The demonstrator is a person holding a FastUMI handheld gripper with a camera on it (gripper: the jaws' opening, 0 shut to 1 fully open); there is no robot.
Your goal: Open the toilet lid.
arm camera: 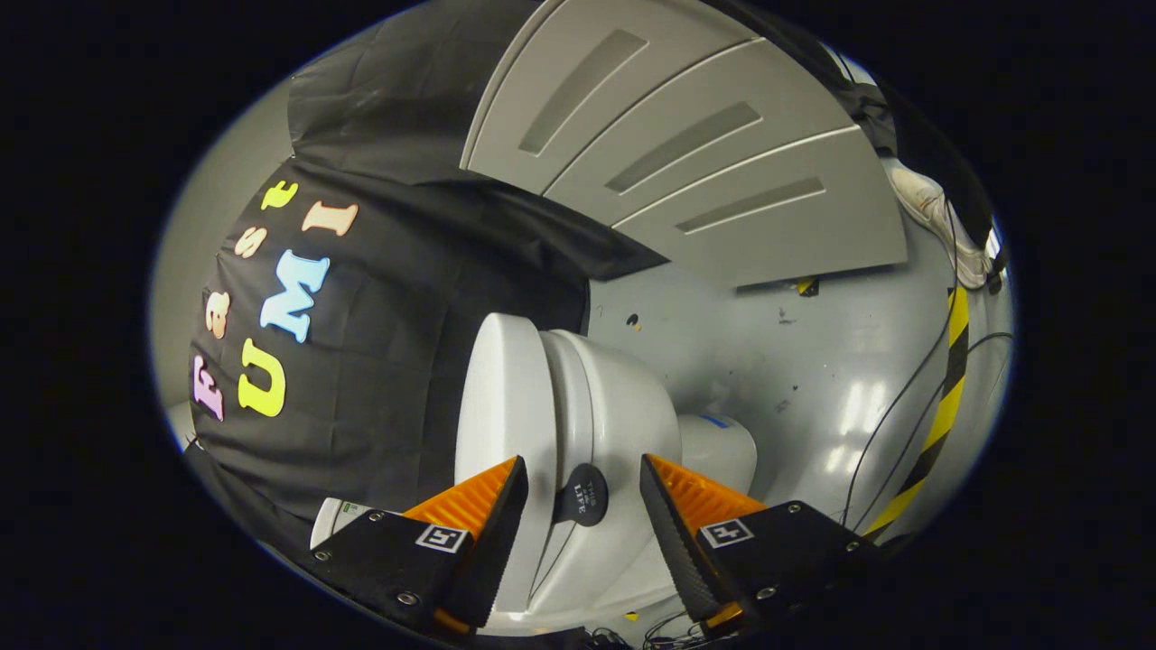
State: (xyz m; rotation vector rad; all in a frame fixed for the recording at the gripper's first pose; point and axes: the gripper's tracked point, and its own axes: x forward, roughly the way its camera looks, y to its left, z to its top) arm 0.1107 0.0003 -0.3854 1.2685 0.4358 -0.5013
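1. Grey floor (813,379) spreads across the right half, crossed by a yellow-black stripe (939,406).
2. The toilet (623,406) sits centre frame, its lid (501,397) closed.
3. The gripper (582,492), bottom centre, has fingers (470,506) spread wide, holding nothing, flanking a black tab (581,495) at the lid's edge.

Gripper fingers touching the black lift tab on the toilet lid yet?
Apart. In the gripper view, the open fingers flank the black tab, white toilet lid showing in the gaps on both sides.
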